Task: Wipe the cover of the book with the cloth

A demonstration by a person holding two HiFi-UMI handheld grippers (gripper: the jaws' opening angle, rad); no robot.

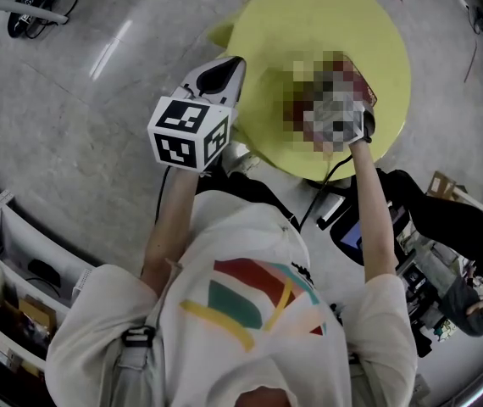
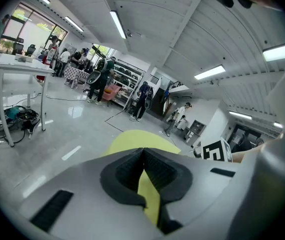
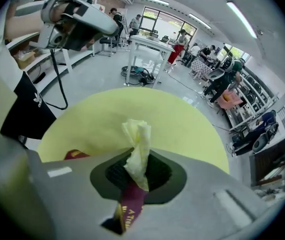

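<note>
- Grippers number two, and there is one cloth, one book and one table.
- Right gripper: its fingers are clenched on a crumpled pale yellow cloth. A twisted tuft of it stands up out of the jaws.
- Below that grip, a dark maroon book with gold lettering shows through the gap in the jaws. It lies flat on the round yellow table, and whether the cloth touches the cover cannot be told.
- Left gripper: its jaws are pressed together with nothing between them, and only the table's yellow top shows past them.
- In the head view the left gripper is held up just off the table's left edge, with its black-and-white marker cube nearer the person.
- The book's maroon corner sits right of the table's centre, inside the rim.
- The yellow top lies open to the left of the book and beyond it, and grey polished floor surrounds the table.
</note>
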